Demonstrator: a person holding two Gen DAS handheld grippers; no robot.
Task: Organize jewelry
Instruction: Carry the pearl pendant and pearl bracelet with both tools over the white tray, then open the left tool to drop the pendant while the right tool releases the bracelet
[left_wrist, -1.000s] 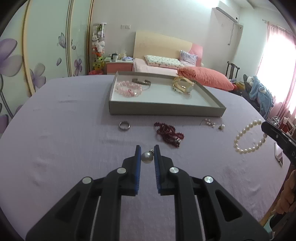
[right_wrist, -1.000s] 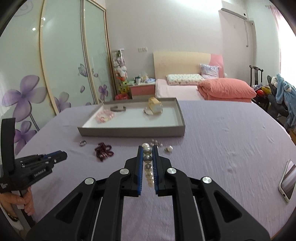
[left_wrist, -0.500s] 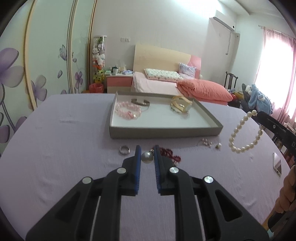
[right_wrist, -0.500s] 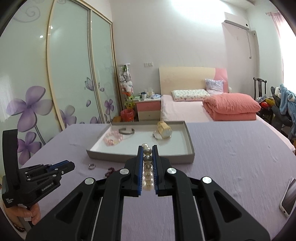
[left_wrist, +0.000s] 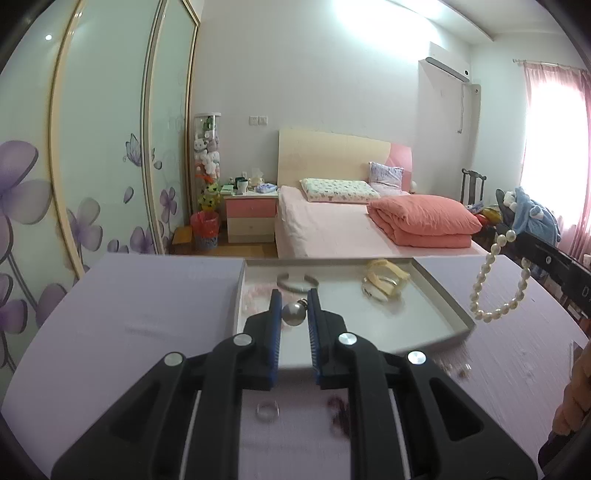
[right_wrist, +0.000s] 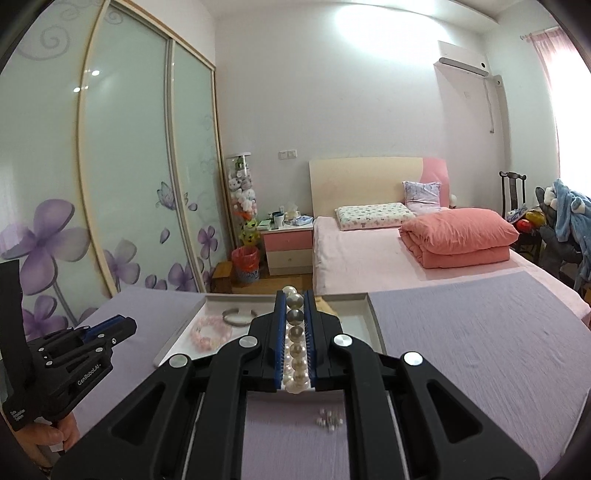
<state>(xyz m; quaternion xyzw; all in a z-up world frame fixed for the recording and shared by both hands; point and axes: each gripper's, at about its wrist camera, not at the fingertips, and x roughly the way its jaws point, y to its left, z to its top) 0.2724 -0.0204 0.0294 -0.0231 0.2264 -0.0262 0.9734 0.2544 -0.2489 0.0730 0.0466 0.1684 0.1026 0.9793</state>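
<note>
My left gripper is shut on a grey pearl pendant and hangs over the near edge of the grey tray. In the tray lie a pink bead bracelet, a silver cuff and gold bangles. My right gripper is shut on a white pearl bracelet. In the left wrist view the bracelet's loop dangles from the right gripper just right of the tray. The left gripper shows at the left of the right wrist view.
On the lilac cloth in front of the tray lie a silver ring, a dark red bead string and small earrings. A hand grips the left tool. A bed and a nightstand stand beyond the table.
Both grippers have risen and moved forward toward the tray. The pearl bracelet has come up off the cloth and now hangs free. Both grips are unchanged.
</note>
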